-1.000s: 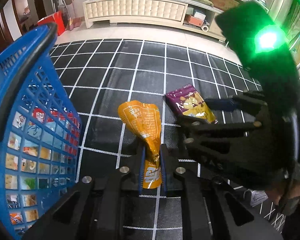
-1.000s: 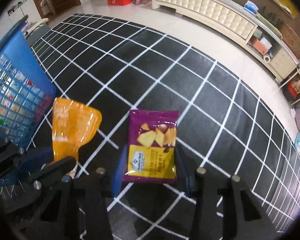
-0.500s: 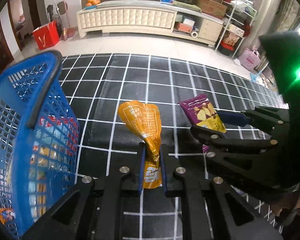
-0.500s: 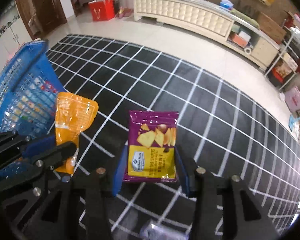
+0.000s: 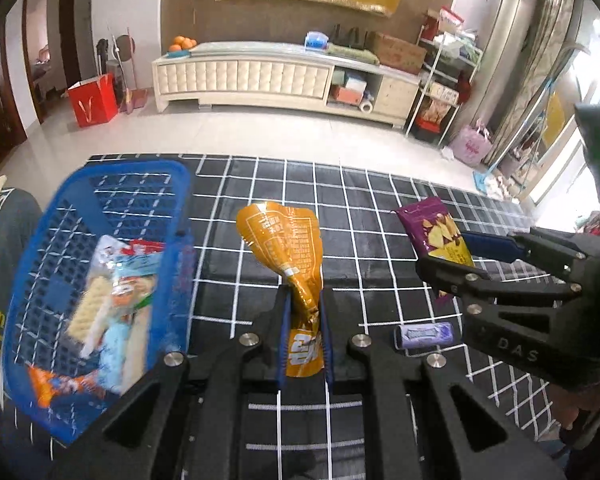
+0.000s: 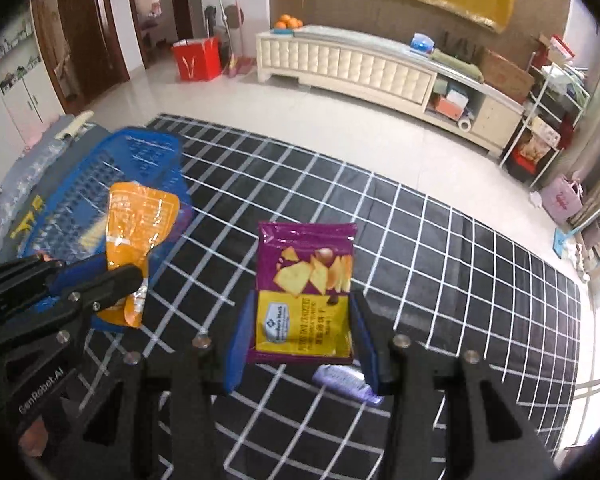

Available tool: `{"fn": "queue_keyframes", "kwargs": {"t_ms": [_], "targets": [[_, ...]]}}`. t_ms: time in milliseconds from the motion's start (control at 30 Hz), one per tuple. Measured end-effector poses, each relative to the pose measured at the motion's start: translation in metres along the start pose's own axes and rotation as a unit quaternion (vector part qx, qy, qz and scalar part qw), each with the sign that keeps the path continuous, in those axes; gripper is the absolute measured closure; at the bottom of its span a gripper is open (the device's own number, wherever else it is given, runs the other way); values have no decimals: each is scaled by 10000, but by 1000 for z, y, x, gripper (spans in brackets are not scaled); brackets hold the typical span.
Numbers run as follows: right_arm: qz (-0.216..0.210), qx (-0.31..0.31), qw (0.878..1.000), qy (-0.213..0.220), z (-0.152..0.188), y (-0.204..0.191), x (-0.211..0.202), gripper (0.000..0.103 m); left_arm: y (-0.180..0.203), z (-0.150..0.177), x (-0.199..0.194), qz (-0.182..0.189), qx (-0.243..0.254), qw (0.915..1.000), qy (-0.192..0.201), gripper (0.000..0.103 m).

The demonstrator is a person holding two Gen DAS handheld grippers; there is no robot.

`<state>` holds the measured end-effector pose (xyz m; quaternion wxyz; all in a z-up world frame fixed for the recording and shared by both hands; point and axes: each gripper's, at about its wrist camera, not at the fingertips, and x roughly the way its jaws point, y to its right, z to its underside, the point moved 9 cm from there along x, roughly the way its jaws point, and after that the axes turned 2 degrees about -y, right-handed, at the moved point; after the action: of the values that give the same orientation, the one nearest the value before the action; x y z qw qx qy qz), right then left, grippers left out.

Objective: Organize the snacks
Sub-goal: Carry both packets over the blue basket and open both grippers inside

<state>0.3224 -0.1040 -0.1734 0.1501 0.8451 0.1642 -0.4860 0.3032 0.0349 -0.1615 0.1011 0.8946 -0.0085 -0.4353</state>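
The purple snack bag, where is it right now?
The purple snack bag is clamped in the right tool, held above the checked black mat, right of the orange pouch and the blue basket.

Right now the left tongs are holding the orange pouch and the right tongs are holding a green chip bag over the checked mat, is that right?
Not quite. The bag in the right tongs is purple, not green, as the right wrist view shows. The rest holds: the left tongs hold the orange pouch, both over the checked mat.
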Motion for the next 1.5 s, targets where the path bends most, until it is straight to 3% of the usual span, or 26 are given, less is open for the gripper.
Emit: {"fn": "queue_keyframes", "kwargs": {"t_ms": [433,867,1133,1500], "targets": [[-160,7,9986,510,-4,-74,-54,52,-29,16,-75,58,154,9989,439,91],[-674,-93,9959,591,-31,-157,-51,52,-98,20,-114,15,558,9974,447,91],[-638,-136,9967,484,-48,-197,-27,52,-132,11,-104,186,569,9979,266,91],[-600,231,9979,89,-45,-193,19,52,-164,6,-32,197,369,9980,-466,90]]}}
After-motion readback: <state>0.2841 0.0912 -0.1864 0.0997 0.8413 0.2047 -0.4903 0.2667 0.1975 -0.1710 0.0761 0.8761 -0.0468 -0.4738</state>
